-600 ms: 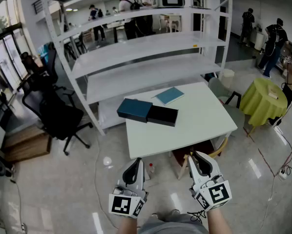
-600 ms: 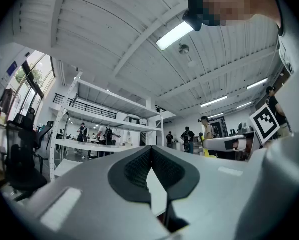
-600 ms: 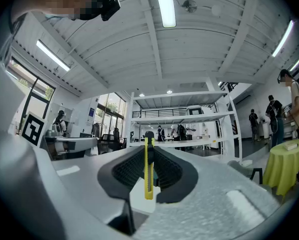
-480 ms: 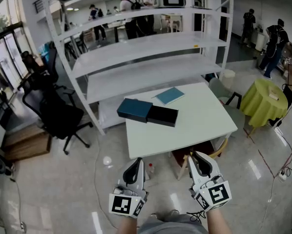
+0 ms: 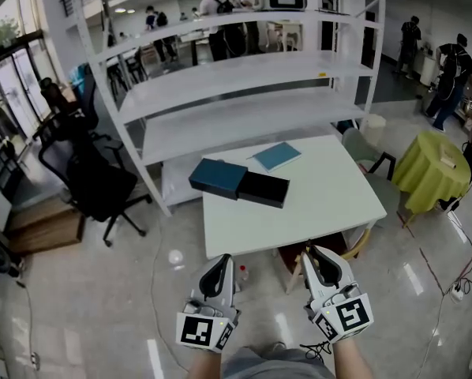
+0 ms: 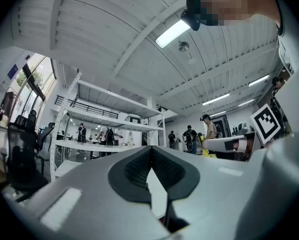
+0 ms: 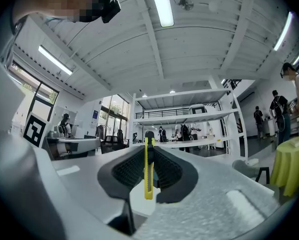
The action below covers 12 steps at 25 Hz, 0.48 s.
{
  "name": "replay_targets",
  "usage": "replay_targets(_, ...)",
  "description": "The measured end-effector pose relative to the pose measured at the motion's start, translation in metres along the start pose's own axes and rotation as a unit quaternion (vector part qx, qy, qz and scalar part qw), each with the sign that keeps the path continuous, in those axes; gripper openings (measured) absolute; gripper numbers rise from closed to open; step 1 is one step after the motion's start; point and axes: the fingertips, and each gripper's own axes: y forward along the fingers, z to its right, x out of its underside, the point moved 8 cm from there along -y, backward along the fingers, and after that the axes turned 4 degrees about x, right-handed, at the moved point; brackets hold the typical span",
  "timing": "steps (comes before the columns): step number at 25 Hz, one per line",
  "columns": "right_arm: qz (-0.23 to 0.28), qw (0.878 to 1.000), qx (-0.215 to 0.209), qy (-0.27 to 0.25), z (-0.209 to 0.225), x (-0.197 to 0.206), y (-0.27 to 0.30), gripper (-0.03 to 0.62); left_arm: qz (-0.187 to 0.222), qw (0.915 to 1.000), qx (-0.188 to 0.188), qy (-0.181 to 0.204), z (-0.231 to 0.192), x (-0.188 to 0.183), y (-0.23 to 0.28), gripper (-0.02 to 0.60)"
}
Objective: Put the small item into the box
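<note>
Well, we had the right tongs (image 7: 149,151) clenched on the small item, a slim yellow cutter (image 7: 148,180) standing upright between the pads with its dark tip poking above them. The left tongs (image 6: 150,156) were pressed together on nothing at all. From the head view both sat low in front of us, over the shiny floor (image 5: 102,306) and well short of the tabletop (image 5: 331,204).

The box (image 5: 218,178) lay at the far left corner of that tabletop, a dark blue part with a black part (image 5: 262,188) butted against it. We could not tell from there which part was the open tray, and that was our first worry: a drop onto a closed lid would have sent the cutter sliding off. The grip looked narrow too, just an edge-on pinch on a thin body, so a quick swing forward could have let it pivot or slip to the floor.

A teal notebook (image 5: 276,155) rested just behind the box. A white shelving rack (image 5: 244,77) rose close behind the tabletop, so a high reach risked clipping its lower shelf. A black office chair (image 5: 94,184) stood off to the left, a green-draped round table (image 5: 437,164) to the right, and people moved about well beyond the rack
</note>
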Motion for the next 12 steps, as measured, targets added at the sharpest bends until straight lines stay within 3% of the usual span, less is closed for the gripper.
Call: replay_targets(12,-0.015,1.000,-0.016,0.004,0.015,0.013,0.027,0.058,-0.013,0.9999,-0.008,-0.007,-0.011,0.015,0.020,0.015)
